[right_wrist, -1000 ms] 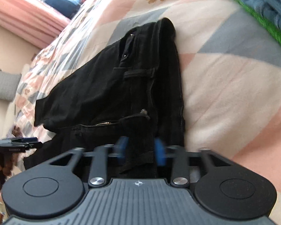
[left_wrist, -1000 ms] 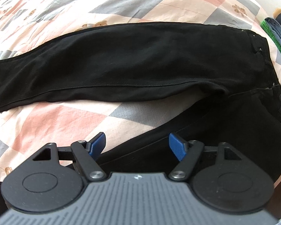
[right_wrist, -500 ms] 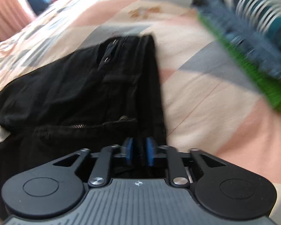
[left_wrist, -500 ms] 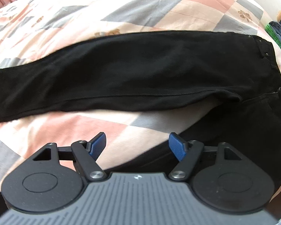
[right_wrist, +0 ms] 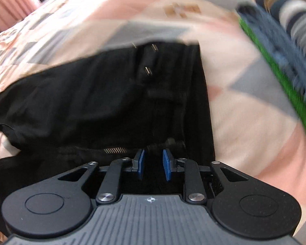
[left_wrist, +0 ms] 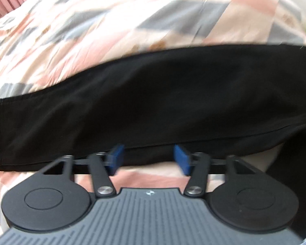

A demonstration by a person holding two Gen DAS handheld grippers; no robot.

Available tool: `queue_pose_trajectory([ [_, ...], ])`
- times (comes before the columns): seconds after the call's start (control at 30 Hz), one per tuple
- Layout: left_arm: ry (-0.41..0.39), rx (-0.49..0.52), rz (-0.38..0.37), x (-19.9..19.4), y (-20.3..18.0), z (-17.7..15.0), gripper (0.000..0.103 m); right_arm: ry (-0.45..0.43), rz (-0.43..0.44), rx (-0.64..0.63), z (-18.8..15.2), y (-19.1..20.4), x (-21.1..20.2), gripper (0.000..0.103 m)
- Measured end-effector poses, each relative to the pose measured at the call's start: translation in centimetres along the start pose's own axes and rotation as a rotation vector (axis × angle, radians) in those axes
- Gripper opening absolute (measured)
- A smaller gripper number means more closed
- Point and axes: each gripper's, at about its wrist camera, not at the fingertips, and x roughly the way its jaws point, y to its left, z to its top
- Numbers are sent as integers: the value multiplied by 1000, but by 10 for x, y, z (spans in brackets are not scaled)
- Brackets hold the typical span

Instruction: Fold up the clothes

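I am holding my left gripper [left_wrist: 149, 159] low over the bed, its jaws standing wide apart and gripping nothing, the blue pads [left_wrist: 115, 158] hovering at the near edge of one leg of the black trousers [left_wrist: 153, 102]. That leg is lying flat across the patchwork bedspread [left_wrist: 132, 20], stretching from its hem at the left of my left wrist view to the right edge of the picture, with a seam running along its near side. A strip of pink bedspread is showing between the leg and the body of the gripper. My right gripper [right_wrist: 153, 164] is sitting over the waist end of the same trousers [right_wrist: 91, 102], and its jaws are parted only narrowly; black cloth is lying beneath and between the pads [right_wrist: 166, 164], but I cannot tell whether they are pinching it or merely resting over it, since a clear gap is showing between them. In the right wrist view the waistband is running away from me along the right side of the garment, the zip teeth [right_wrist: 114, 150] are showing just ahead of the left pad, and small metal rivets [right_wrist: 148, 70] are glinting farther up. To the right, well apart from the trousers, a pile of folded clothes [right_wrist: 285, 47] is lying on the bedspread [right_wrist: 244, 122], blurred, with a green edge, a blue layer and striped fabric on top. A pink curtain [right_wrist: 8, 4] is hanging at the far left.
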Motion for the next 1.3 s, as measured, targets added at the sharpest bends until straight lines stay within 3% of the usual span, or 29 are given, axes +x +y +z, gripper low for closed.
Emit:
queue_pose_trajectory([
  [0.1,-33,57,-30,-10,21,8,47,-35,112,-74,28,4,-7,43],
  [0.27,-83,197,-76,-8,70,43,48,23,267,-261,96,24,33,44],
  [0.4,-53,347,-133,14,103,78,39,104,375,-390,142,54,70,44],
  [0.47,-37,405,-153,26,112,93,39,130,384,-462,155,73,83,44],
  [0.57,9,475,-227,46,121,107,51,158,392,-537,174,92,102,44],
  [0.67,55,552,-243,70,124,112,56,193,378,-568,185,102,122,58],
  [0.7,69,569,-243,77,126,112,62,216,374,-578,188,104,129,64],
  [0.8,121,567,-275,96,135,112,77,260,335,-597,191,103,145,66],
  [0.9,153,556,-303,110,139,111,78,286,347,-562,189,95,158,69],
  [0.97,161,565,-306,115,137,110,75,284,364,-533,188,92,161,69],
  [1.0,161,579,-304,115,134,109,69,281,365,-530,187,91,161,55],
  [1.03,160,597,-304,112,131,107,58,282,366,-530,187,90,160,30],
  [1.07,158,614,-306,109,128,106,50,284,368,-531,187,90,159,25],
  [1.13,141,667,-273,99,121,99,24,255,356,-559,184,91,150,13],
  [1.2,108,723,-199,88,114,88,9,211,334,-594,179,94,137,9],
  [1.3,17,756,-63,64,102,65,5,98,305,-650,170,98,105,6],
])
